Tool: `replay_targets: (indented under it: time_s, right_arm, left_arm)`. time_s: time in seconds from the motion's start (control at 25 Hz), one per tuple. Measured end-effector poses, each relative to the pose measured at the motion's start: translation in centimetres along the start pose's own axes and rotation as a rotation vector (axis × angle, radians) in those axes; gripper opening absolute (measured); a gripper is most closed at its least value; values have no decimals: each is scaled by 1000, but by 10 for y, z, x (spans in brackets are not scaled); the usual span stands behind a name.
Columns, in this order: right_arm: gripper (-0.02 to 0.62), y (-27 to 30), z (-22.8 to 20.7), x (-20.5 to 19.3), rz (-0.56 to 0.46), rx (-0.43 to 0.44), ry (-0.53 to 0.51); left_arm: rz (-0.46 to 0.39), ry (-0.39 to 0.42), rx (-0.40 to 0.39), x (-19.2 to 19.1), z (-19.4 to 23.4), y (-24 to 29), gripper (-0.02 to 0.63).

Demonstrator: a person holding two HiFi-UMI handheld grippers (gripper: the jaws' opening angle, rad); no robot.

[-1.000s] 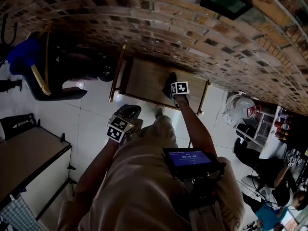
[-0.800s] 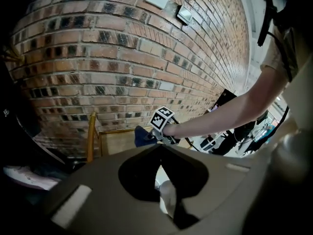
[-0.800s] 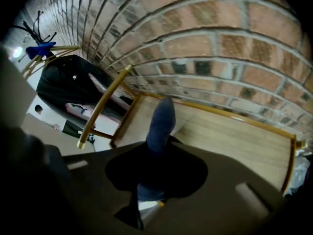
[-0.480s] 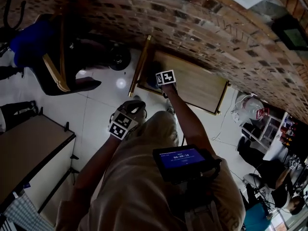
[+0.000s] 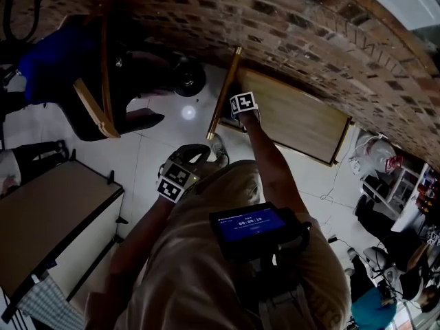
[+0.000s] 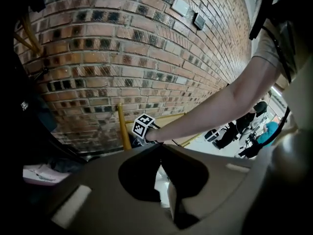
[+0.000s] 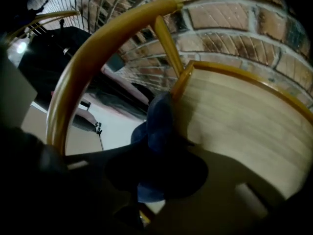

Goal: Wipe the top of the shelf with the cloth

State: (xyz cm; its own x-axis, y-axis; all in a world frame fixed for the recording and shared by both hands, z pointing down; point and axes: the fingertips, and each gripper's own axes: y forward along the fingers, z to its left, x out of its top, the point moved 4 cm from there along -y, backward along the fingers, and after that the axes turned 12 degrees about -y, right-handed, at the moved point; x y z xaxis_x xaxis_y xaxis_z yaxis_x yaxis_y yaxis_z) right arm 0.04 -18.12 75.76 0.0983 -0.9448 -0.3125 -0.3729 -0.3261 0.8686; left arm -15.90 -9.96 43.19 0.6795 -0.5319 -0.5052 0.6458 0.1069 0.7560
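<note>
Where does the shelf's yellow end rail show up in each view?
Head view: the yellow rail slants down upper centre, just left of the right tool.
Left gripper view: it stands upright, lower centre-left, beside that tool's marker cube.
Right gripper view: a thick arc across the upper left, above the gripped cloth.
Shared landmark: the brick wall behind it.

Head view looks steeply down; right gripper view close on same shelf (image 5: 297, 115)
</note>
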Motion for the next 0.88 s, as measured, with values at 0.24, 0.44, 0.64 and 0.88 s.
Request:
replay_targets:
  time_s: [0.24, 0.44, 0.64, 0.88]
  right_arm:
    - [87, -4, -3, -10, -2, -36, -21]
    - [86, -25, -30, -44, 29, -82, 9]
    - [87, -59, -80, -97, 64, -134, 65]
    - [86, -110, -150, -175, 88, -198, 137]
  left_arm:
    - [27, 18, -3, -1, 3, 3, 5]
    - [28, 43, -14, 11, -18, 15, 5]
    - [44, 60, -33, 20, -52, 34, 5]
    - [62, 96, -58, 35, -103, 67, 5]
